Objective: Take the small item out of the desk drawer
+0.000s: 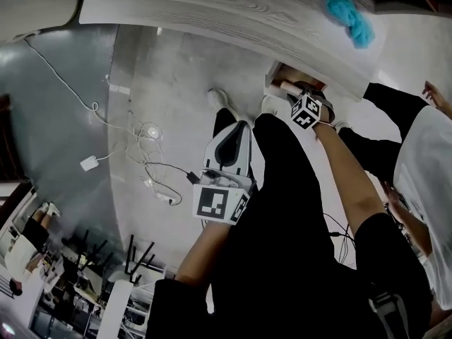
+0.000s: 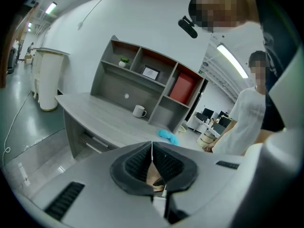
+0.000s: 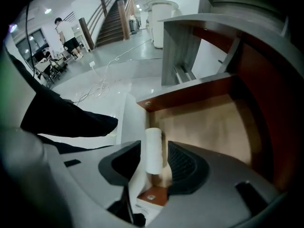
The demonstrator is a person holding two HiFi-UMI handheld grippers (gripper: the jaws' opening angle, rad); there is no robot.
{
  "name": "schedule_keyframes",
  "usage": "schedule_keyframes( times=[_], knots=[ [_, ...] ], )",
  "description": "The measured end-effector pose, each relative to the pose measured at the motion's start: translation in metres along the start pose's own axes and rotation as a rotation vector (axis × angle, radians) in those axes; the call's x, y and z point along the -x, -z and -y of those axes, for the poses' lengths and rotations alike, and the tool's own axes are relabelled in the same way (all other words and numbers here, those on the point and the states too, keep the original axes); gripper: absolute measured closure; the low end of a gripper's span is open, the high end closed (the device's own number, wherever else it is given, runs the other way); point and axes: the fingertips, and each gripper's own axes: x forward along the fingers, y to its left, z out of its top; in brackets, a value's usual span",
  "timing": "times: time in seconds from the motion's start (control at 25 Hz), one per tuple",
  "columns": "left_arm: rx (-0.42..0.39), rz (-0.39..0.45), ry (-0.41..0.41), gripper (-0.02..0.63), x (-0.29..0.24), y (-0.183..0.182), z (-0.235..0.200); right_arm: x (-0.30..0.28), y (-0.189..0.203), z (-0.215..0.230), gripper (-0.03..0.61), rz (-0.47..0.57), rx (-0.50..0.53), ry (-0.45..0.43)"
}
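The grey desk [image 1: 212,13] runs across the top of the head view, and its drawer [image 1: 274,76] stands pulled out. My right gripper [image 1: 291,90] is at the drawer front. In the right gripper view its jaws [image 3: 154,147] stand open around a white cylindrical handle [image 3: 153,139] on the drawer's front edge, with a gap beside the left pad. The drawer's wooden floor [image 3: 209,122] looks bare where it shows; I see no small item. My left gripper [image 1: 232,136] hangs over my lap, away from the desk. Its pads [image 2: 142,160] meet at the tip with nothing held.
A blue cloth [image 1: 349,16] lies on the desk top, with a white mug [image 2: 139,110] and a shelf unit [image 2: 147,80] farther along. Cables and a white adapter [image 1: 90,162] lie on the floor at left. A second person in a white shirt [image 1: 424,154] stands close at right.
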Motion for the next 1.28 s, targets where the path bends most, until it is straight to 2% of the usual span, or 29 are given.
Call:
schedule_keyframes(
  times=[0.2, 0.52, 0.68, 0.88, 1.28],
  knots=[
    [0.046, -0.004, -0.019, 0.603, -0.002, 0.001, -0.013, -0.014, -0.001, 0.003, 0.422, -0.029, 0.006, -0.019],
    [0.052, -0.014, -0.017, 0.603, -0.016, 0.005, -0.020, -0.028, 0.002, 0.008, 0.430, -0.053, 0.023, -0.035],
    [0.063, -0.014, -0.013, 0.603, -0.020, 0.009, -0.024, -0.034, 0.003, 0.002, 0.485, -0.068, 0.038, -0.088],
    [0.073, -0.011, -0.010, 0.603, -0.020, 0.004, -0.032, -0.036, -0.001, 0.002, 0.474, -0.081, 0.021, -0.131],
    [0.061, -0.011, -0.011, 0.603, -0.016, -0.004, -0.037, -0.023, -0.004, 0.000, 0.486, -0.035, 0.013, -0.050]
  ],
)
